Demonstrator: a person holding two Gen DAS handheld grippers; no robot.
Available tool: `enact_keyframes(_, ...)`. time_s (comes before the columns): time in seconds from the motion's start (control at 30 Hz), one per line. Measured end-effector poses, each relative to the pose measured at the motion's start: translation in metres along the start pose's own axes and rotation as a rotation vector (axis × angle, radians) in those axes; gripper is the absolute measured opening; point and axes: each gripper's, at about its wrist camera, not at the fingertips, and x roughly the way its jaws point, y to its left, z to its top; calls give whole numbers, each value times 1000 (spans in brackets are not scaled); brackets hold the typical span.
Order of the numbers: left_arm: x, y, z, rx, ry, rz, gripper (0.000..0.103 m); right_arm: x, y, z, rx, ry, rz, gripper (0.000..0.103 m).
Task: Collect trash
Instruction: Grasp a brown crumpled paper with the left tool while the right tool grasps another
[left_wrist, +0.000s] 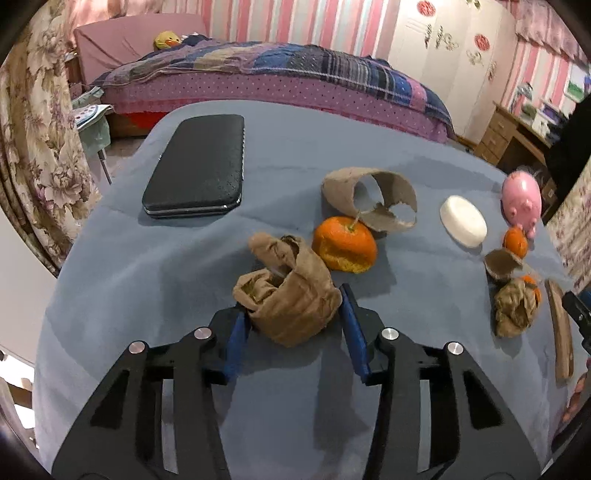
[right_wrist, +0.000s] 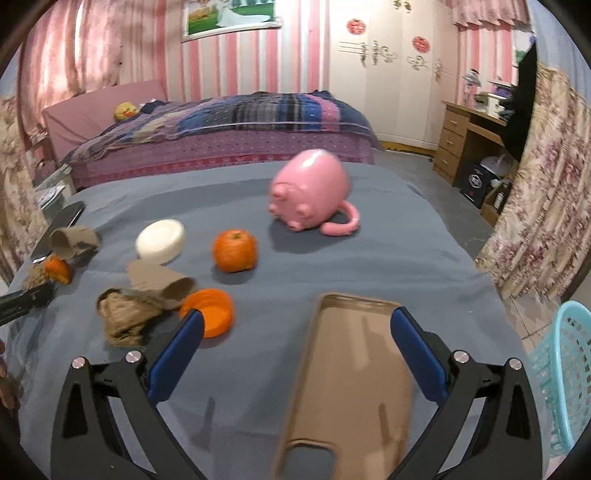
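Observation:
In the left wrist view my left gripper (left_wrist: 293, 312) stands around a crumpled brown paper wad (left_wrist: 288, 295) on the grey-blue table cover (left_wrist: 147, 288); the blue pads sit at its two sides, whether they press it is unclear. Beyond it lie an orange peel piece (left_wrist: 343, 243) and a torn cardboard tube (left_wrist: 369, 199). In the right wrist view my right gripper (right_wrist: 295, 332) is open over a flat brown tray (right_wrist: 351, 376). To its left lie a second paper wad (right_wrist: 125, 319), a cardboard piece (right_wrist: 162, 282), an orange peel cup (right_wrist: 210, 310) and an orange (right_wrist: 234, 251).
A black case (left_wrist: 197, 166) lies at the far left. A white soap bar (right_wrist: 160, 240) and a pink pig mug (right_wrist: 312, 190) lie on the table. A turquoise basket (right_wrist: 565, 373) stands off the right edge. A bed (right_wrist: 221, 125) is behind.

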Motion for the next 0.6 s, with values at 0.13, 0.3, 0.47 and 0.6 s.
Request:
enact_keyframes(0.13, -20, -5, -8, 38, 3, 34, 43, -2, 28, -3, -36, 9, 50, 98)
enact_keyframes(0.3, -40, -17, -13, 128, -39, 63, 43, -7, 64, -9, -85, 13, 105, 98)
enact_keyframes(0.47, -35, 3, -9, 56, -4, 57, 43, -2, 92, -14, -124, 39, 107, 98)
enact_keyframes(0.6, -34, 16, -9, 24, -1, 58, 43, 6, 102, -13, -104, 71, 147, 97)
